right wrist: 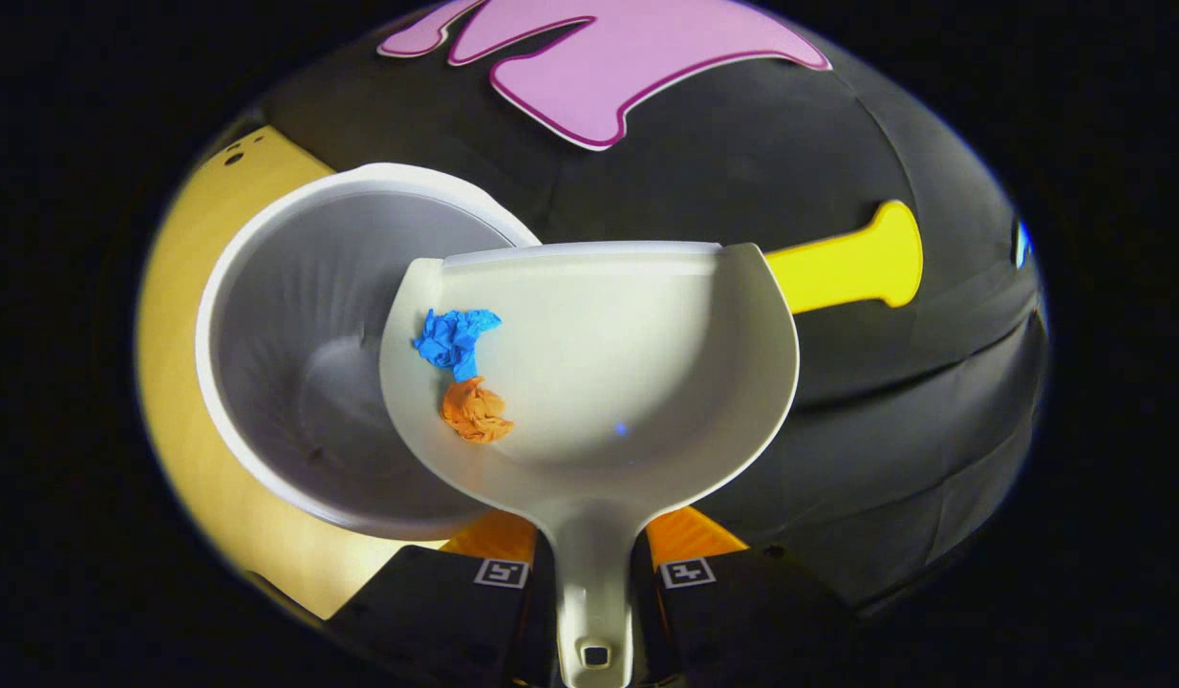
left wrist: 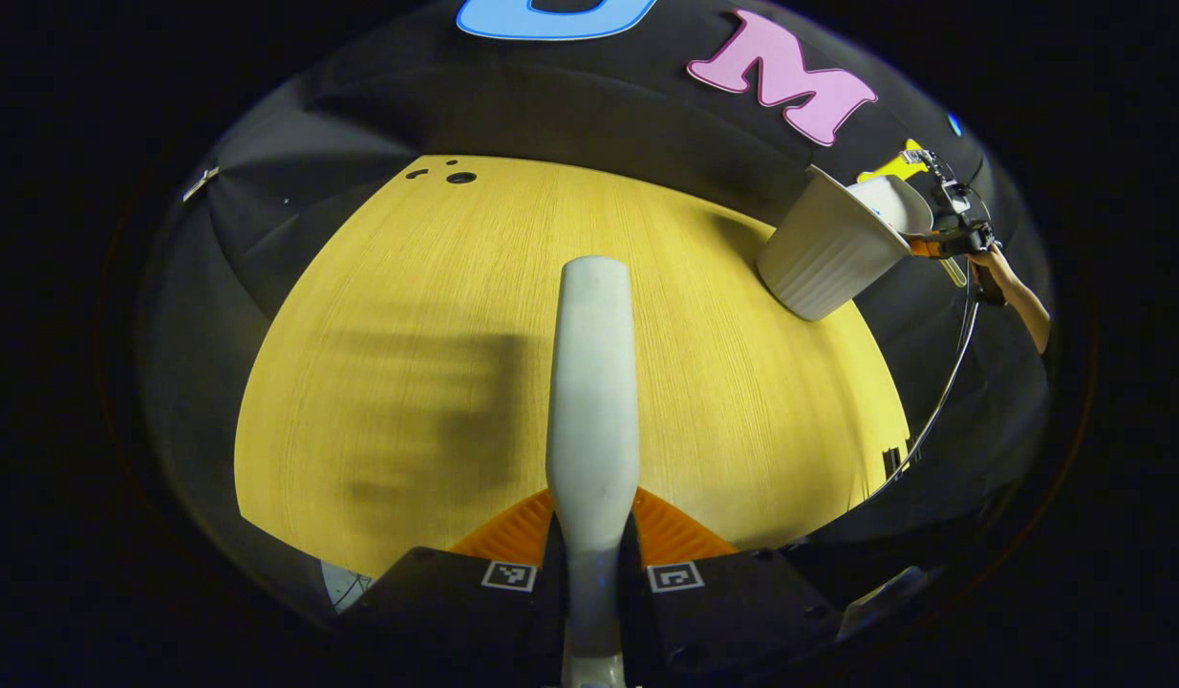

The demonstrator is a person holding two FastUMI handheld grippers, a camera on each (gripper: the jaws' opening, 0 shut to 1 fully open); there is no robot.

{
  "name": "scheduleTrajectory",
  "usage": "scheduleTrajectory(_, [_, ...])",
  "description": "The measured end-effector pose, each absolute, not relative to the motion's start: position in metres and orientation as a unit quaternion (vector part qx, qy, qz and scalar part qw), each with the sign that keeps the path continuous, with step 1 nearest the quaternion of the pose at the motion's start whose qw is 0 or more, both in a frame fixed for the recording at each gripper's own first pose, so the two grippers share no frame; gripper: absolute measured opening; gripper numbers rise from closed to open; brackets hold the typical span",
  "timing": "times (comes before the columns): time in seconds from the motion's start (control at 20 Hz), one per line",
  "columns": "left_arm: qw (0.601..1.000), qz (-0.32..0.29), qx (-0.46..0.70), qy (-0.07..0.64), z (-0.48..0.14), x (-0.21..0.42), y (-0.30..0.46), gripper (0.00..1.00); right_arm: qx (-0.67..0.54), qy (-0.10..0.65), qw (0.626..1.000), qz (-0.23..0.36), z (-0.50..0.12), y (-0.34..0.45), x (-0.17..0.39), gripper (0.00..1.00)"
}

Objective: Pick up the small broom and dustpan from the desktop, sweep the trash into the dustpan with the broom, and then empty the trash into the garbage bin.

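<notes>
Left gripper view: one broom handle (left wrist: 591, 382) clamped between the two fingers of the left gripper (left wrist: 591, 564), standing straight ahead over the wooden desktop (left wrist: 408, 315). One white ribbed garbage bin (left wrist: 828, 253) sat at the desktop's far right edge. Above its rim, one dustpan (left wrist: 897, 203) carried by the other gripper (left wrist: 943, 244), with a hand (left wrist: 993, 270) behind it. No bristles visible, so broom head position impossible to tell.

Right gripper view: one dustpan (right wrist: 599, 382), its handle gripped tight by both fingers of the right gripper (right wrist: 594, 573). Two bits of trash inside, counted: one blue crumpled paper (right wrist: 453, 339) and one orange crumpled paper (right wrist: 475, 411), touching each other, lying near the pan's left wall. One garbage bin (right wrist: 303, 382) just beneath and left of the pan, the pan's left part overlapping the bin's mouth. Bin interior looked bare where visible. Desktop (right wrist: 183, 382) seen around the bin's left side.
</notes>
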State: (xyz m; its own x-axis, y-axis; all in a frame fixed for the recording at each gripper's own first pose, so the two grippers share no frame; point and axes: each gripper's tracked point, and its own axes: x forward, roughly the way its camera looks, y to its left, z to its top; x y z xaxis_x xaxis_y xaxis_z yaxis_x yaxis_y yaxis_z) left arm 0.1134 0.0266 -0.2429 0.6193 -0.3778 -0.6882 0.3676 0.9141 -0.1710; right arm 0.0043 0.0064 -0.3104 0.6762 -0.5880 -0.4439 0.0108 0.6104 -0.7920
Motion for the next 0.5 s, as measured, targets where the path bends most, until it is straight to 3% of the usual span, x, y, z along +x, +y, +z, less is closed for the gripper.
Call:
scheduleTrajectory(0.2, [0.896,-0.213,-0.014,0.39,-0.243,0.112,0.024,0.28,-0.429,0.33,0.811,-0.225,-0.31,0.011,0.0,0.32])
scheduleTrajectory(0.25, [0.895,-0.215,-0.014,0.391,-0.243,0.112,0.023,0.28,-0.443,0.326,0.803,-0.23,-0.309,0.01,0.0,0.39])
scheduleTrajectory(0.5, [0.891,-0.218,-0.008,0.397,-0.245,0.111,0.025,0.28,-0.511,0.288,0.767,-0.262,-0.297,0.013,-0.003,0.35])
